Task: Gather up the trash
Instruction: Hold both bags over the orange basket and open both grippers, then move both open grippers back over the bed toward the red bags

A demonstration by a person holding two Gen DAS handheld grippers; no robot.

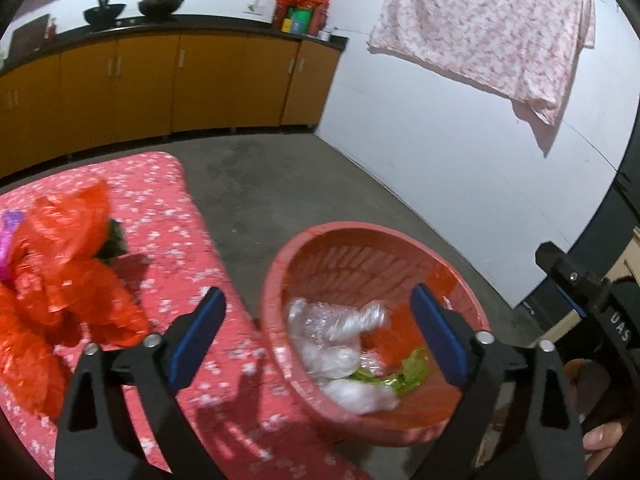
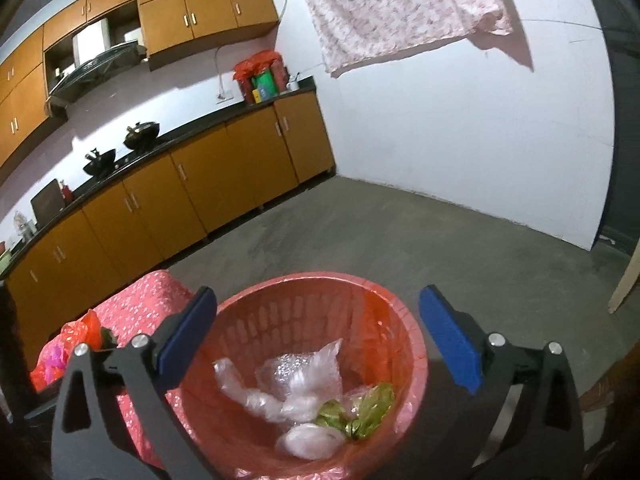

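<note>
A red slatted trash basket (image 1: pixel 316 248) with a red liner stands on the floor beside the table; it also shows in the right wrist view (image 2: pixel 280 296). Inside lie clear plastic bags (image 1: pixel 336 324) (image 2: pixel 296 380) and a green wrapper (image 1: pixel 412 372) (image 2: pixel 360 408). My left gripper (image 1: pixel 316 336) is open and empty, over the table edge and the basket rim. My right gripper (image 2: pixel 316 340) is open and empty, above the basket. It shows at the right of the left wrist view (image 1: pixel 580 292). A crumpled red plastic bag (image 1: pixel 60 272) (image 2: pixel 86 328) lies on the table, with something purple (image 1: pixel 8 240) beside it.
The table has a pink flowered cloth (image 1: pixel 168 216) (image 2: pixel 140 296). Orange cabinets (image 1: pixel 160 84) with a black counter and two woks (image 1: pixel 160 2) line the far wall. A pink flowered sheet (image 1: pixel 480 28) hangs on the white wall. The grey concrete floor (image 1: pixel 300 184) lies between.
</note>
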